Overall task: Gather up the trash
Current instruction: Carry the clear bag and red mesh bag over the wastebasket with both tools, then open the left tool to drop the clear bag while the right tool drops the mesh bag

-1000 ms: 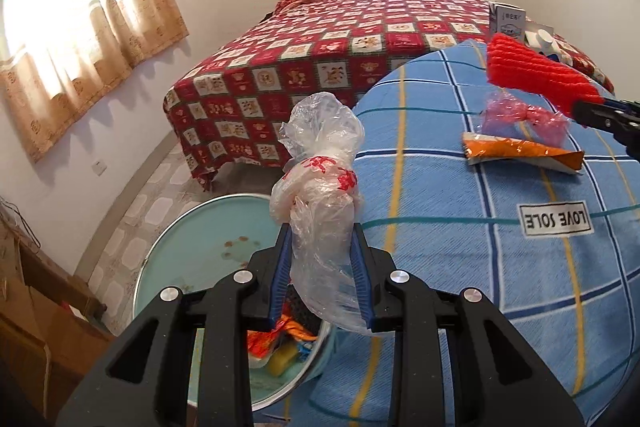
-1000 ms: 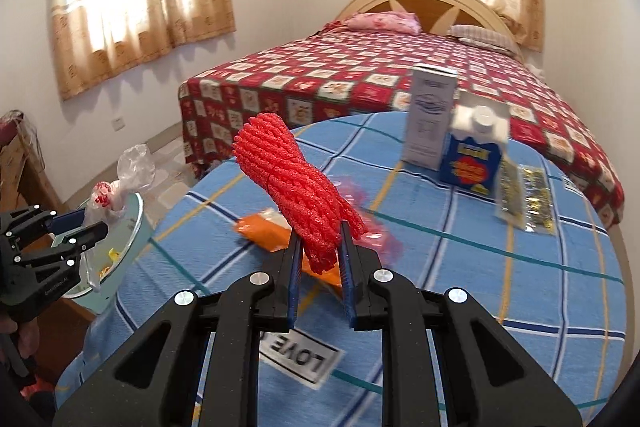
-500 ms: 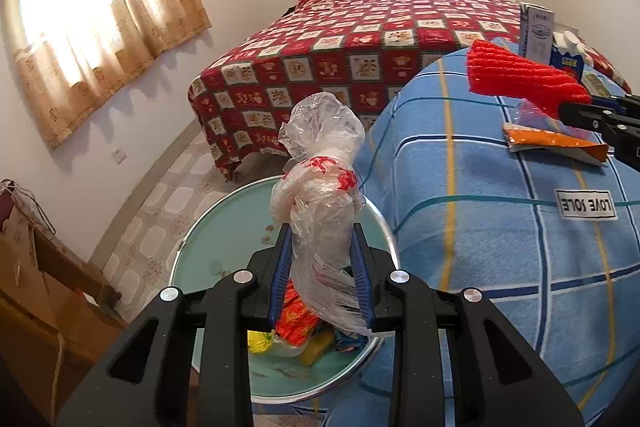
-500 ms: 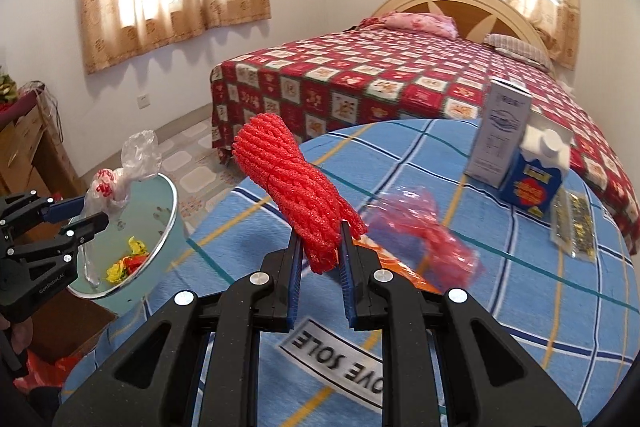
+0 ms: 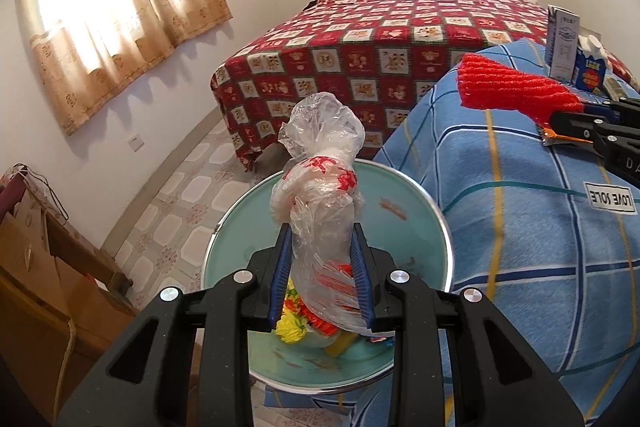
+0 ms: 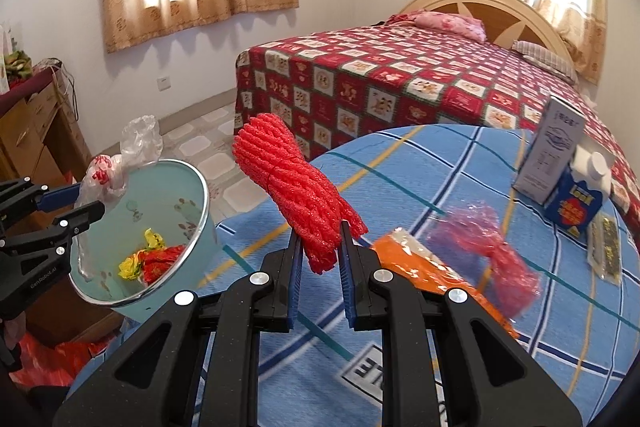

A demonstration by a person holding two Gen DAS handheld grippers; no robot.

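Item one, at your left: the left hand-held gripper is clamped on a crumpled clear plastic bag with red print, its pads pressing the bag's lower half while the knotted top stands up above the jaws. You hold it directly over the pale green bin, which sits just beside the edge of the worktop; that placement reads as a drop lined up, since yellow and red scraps already lie in the bin's bottom. Item two, centre: the right hand-held gripper is closed on a bundle of red foam netting, gripped at its lower end so the bulk leans up and to the left, toward the bin; it hangs above the blue checked cloth, near the bin but not over it. Item three, to the right, uncollected on the worktop: an orange wrapper just behind the right jaws, a pink crinkled wrapper beside it, then a white carton, a blue carton and a flat clear packet well apart.
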